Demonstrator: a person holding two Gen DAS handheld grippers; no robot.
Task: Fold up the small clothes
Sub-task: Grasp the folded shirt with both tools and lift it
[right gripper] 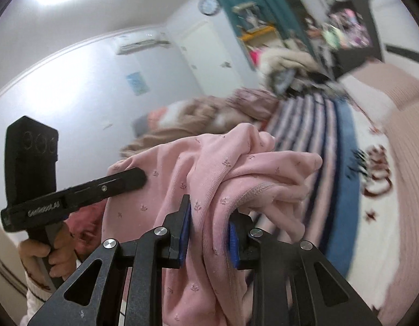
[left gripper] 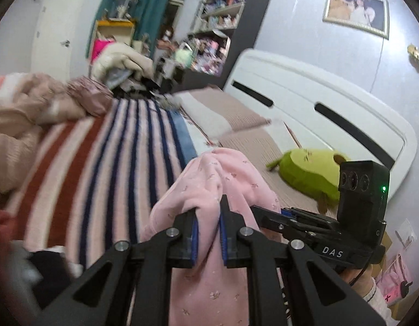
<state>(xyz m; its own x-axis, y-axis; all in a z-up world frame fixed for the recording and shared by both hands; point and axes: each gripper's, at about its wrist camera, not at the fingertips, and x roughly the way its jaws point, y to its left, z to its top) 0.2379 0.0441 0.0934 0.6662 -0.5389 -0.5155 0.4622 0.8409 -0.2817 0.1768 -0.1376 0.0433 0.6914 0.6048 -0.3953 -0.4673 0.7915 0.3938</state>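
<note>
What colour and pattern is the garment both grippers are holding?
Pale pink with tiny dark floral sprigs; the garment shows best in the right wrist view.

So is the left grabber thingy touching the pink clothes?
Touching. In the left wrist view, the left gripper has both blue pads pressed on a fold of the pink garment, with cloth bunched between them.

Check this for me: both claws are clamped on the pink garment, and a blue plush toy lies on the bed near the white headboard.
One detail is off: the plush toy is green, not blue, as the left wrist view shows. The rest holds: the left claw and right claw are both clamped on the pink garment, and the toy lies near the white headboard.
</note>
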